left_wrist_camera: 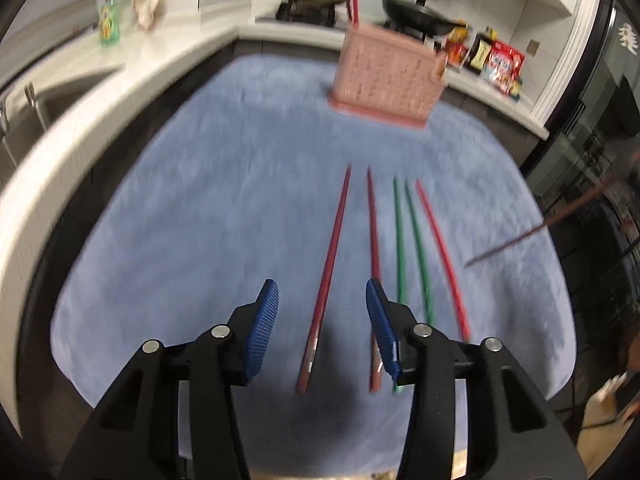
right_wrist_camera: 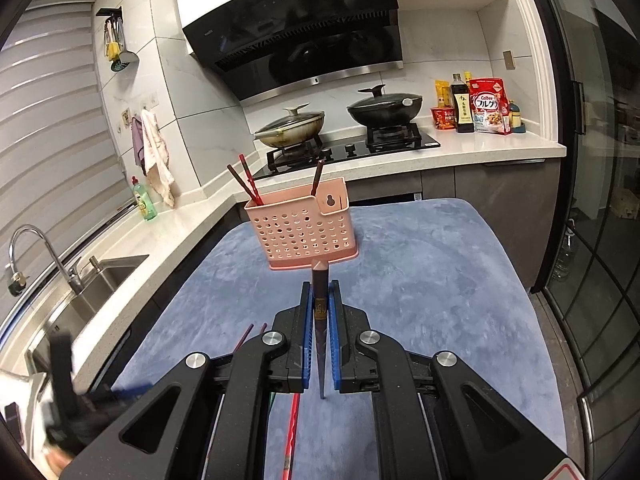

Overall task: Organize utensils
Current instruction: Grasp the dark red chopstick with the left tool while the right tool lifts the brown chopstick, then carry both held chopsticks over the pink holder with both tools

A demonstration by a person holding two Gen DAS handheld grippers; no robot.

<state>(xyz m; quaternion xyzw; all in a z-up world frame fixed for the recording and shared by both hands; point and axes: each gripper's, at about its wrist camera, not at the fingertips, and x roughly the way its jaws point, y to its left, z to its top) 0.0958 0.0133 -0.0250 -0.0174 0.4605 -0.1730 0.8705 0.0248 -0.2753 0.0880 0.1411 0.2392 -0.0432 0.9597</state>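
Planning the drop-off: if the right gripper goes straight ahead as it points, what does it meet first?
Probably the pink perforated utensil basket, directly ahead on the blue cloth. The right gripper holds a dark chopstick; depth is uncertain.

Black gripper [left_wrist_camera: 322, 312], ribbed blue pads [left_wrist_camera: 264, 320].

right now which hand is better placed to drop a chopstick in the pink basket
Right. The right gripper is shut on a dark chopstick and faces the basket. The left gripper is open and empty above the chopsticks on the mat.
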